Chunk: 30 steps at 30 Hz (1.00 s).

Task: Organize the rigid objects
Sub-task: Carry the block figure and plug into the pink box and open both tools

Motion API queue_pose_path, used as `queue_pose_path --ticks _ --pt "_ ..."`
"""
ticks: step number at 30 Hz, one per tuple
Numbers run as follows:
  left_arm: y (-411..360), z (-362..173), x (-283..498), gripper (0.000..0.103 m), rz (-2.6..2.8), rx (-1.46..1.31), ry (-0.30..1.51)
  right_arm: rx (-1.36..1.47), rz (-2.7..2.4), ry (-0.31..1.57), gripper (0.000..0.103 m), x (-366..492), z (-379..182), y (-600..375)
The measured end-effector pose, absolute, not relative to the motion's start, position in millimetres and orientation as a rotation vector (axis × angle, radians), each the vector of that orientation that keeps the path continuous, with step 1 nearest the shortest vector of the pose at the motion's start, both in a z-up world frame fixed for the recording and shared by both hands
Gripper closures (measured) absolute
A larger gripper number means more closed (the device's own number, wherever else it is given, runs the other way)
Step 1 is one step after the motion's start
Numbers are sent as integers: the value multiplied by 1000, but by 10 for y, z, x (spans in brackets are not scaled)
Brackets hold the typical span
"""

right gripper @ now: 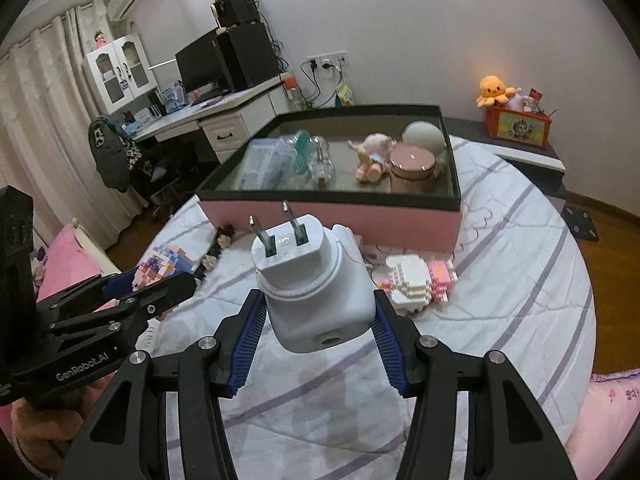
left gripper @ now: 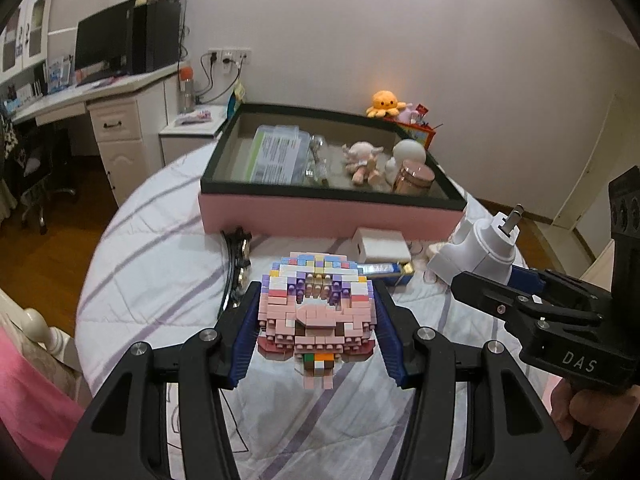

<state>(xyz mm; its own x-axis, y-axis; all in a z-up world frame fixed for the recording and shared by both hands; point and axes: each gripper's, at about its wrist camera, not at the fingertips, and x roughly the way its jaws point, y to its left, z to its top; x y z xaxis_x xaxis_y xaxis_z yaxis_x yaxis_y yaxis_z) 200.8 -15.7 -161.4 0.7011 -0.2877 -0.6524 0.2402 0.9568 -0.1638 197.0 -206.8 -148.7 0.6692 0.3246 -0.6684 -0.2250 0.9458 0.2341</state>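
Here we clamp the brittle pastel brick-built figure [left gripper: 316, 312] in the left gripper [left gripper: 318, 312]; the right gripper [right gripper: 320, 316] pinches the smooth, stiff white plastic plug adapter [right gripper: 316, 284] by its flat sides.

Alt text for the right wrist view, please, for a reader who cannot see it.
The right gripper clamps a white plug adapter, prongs up, above a striped bedspread. Behind it stands an open pink box holding small items; the left gripper, at left, holds a pastel brick model.
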Motion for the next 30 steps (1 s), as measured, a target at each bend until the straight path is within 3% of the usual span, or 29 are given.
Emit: queue_pose_path --ticks 15,30 --pt "-246 -862 2858 50 -303 -37 571 84 296 654 49 2725 -852 -2114" --pt "-638 -1280 4058 50 -316 -6 678 67 223 764 48 3817 -1190 -2270"
